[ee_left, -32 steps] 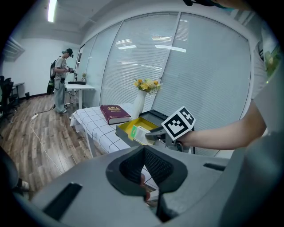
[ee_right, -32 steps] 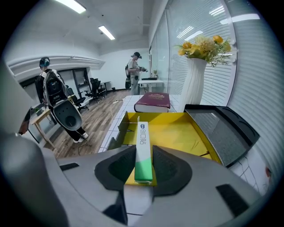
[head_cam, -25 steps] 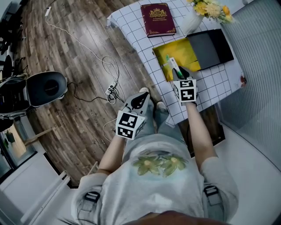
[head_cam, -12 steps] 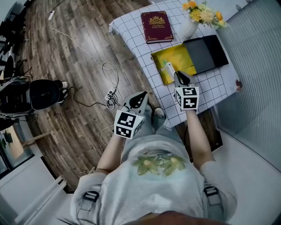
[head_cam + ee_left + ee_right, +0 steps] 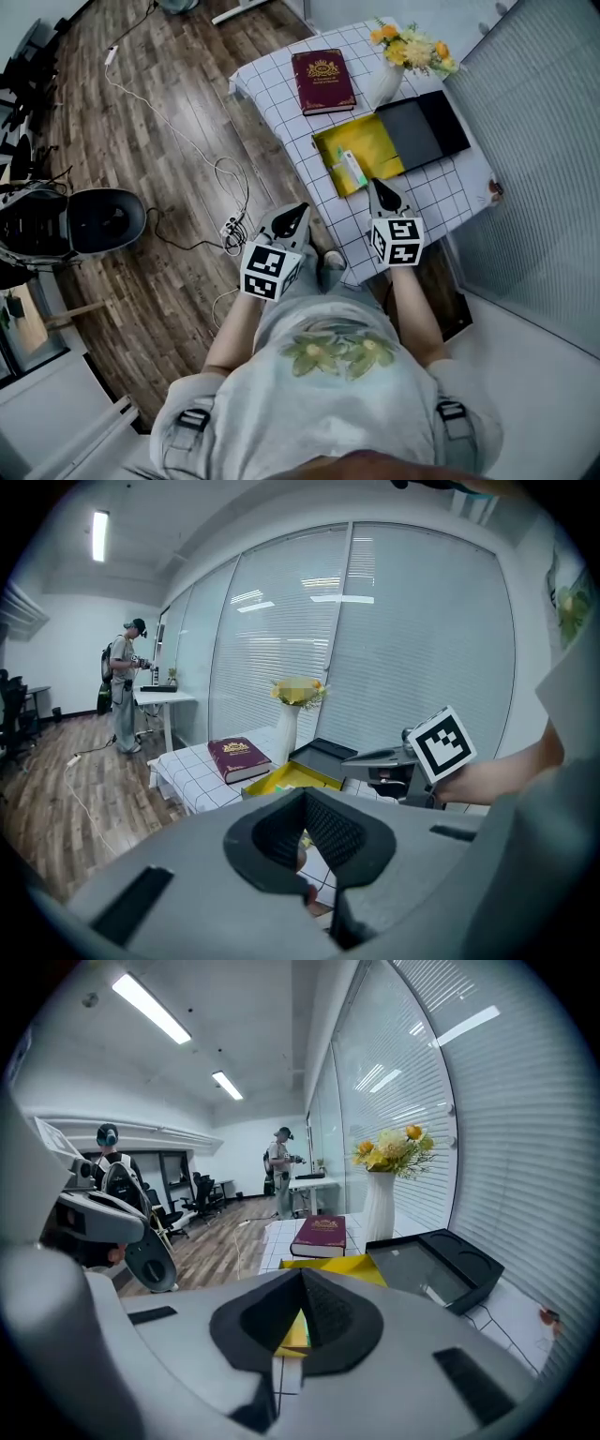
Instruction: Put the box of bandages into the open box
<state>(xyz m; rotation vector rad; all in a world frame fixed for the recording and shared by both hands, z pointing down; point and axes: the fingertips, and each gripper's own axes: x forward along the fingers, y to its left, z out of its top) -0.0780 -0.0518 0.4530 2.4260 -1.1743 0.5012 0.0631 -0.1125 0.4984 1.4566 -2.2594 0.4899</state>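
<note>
The white and green box of bandages (image 5: 352, 170) lies inside the open yellow box (image 5: 373, 141) on the checked table (image 5: 281, 56), close to the box's near edge. My right gripper (image 5: 381, 194) is just short of it, near the table's front edge, shut and empty. In the right gripper view the yellow box (image 5: 349, 1267) shows just beyond the shut right gripper (image 5: 302, 1283). My left gripper (image 5: 296, 217) hangs off the table over the floor, shut with nothing in it. From the left gripper view the left gripper (image 5: 305, 799) faces the yellow box (image 5: 279, 780).
A red book (image 5: 322, 82) and a white vase of flowers (image 5: 386, 80) stand at the table's far side. A black lid (image 5: 422, 128) lies against the yellow box. Cables and a power strip (image 5: 232, 225) lie on the wood floor, with a black stool (image 5: 103, 220) at left.
The right gripper has let go of the bandage box, which now rests in the yellow box, and has drawn back toward me. The left gripper has stayed low by my leg.
</note>
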